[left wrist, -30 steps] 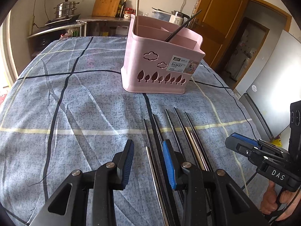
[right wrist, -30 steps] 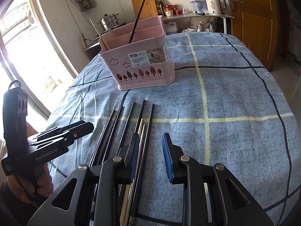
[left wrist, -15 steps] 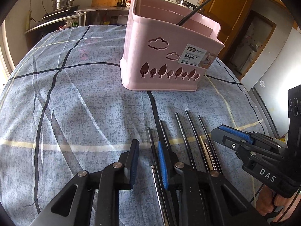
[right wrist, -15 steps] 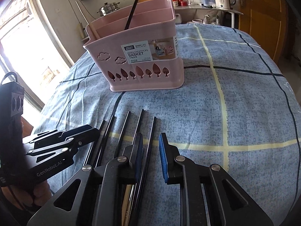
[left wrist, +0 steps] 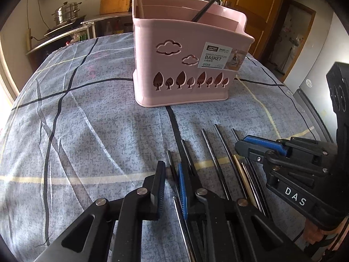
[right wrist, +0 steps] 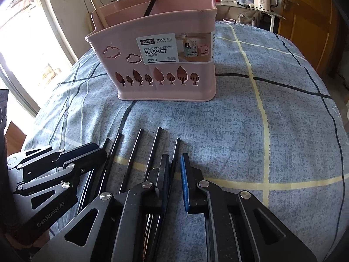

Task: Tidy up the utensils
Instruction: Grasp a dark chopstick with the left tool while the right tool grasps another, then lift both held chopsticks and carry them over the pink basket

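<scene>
From my left camera, my left tool (left wrist: 171,185) is low over the row of long thin dark and silver chopsticks (left wrist: 220,157) lying side by side on the blue checked cloth on the desk (left wrist: 87,131). Its two pads are apart, with one silver stick between them, not squeezed yet. The sticks lie very close, so I think I could pinch two at once, or bump the next one and make it roll. From my right camera, my right tool (right wrist: 175,181) is also a little open, around the dark stick on the far right. My two tools are near each other and might knock together. The pink plastic chopstick basket with tree holes (right wrist: 165,65) stands past the sticks, already holding two.
</scene>
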